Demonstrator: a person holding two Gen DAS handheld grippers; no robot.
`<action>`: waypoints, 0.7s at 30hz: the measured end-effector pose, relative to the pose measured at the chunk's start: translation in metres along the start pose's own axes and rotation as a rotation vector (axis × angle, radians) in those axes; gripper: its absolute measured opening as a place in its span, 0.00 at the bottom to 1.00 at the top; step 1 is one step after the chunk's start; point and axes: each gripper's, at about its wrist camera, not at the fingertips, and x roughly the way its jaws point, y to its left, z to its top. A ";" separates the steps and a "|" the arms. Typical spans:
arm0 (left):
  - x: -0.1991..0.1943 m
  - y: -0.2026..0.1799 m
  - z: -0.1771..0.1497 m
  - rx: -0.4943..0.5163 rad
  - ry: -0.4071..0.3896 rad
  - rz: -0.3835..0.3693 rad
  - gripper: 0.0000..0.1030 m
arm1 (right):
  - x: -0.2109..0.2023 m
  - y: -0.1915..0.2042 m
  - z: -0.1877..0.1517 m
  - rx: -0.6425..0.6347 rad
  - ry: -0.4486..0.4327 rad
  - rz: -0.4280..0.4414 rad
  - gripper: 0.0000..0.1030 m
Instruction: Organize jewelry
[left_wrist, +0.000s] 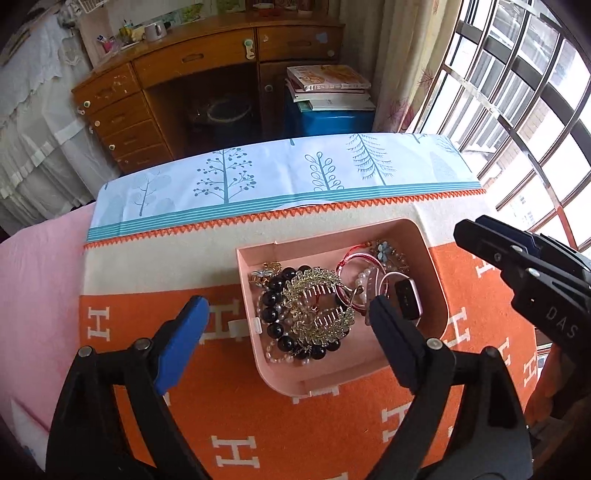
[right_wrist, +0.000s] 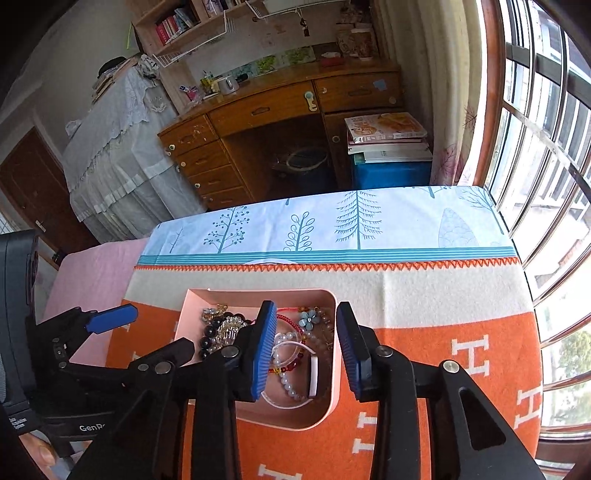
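Note:
A pink tray sits on the orange blanket and also shows in the right wrist view. It holds a gold leaf hair comb, a black bead bracelet, a red cord bracelet, a pearl bracelet, a blue flower piece and a pink smartwatch. My left gripper is open and empty, its jaws spanning the tray's left part from above. My right gripper is open and empty, its jaws astride the tray's right wall.
An orange blanket with white H letters covers the table over a tree-print cloth. A wooden desk, a blue box with books and a barred window lie beyond the far edge.

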 end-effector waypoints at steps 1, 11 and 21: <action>-0.004 0.001 -0.001 -0.001 -0.009 0.004 0.84 | -0.006 0.001 -0.002 0.001 -0.004 -0.002 0.33; -0.070 0.008 -0.030 -0.014 -0.127 0.077 0.85 | -0.071 0.023 -0.022 -0.048 -0.060 -0.021 0.35; -0.136 -0.005 -0.104 -0.013 -0.276 0.095 0.87 | -0.134 0.056 -0.085 -0.117 -0.139 -0.027 0.54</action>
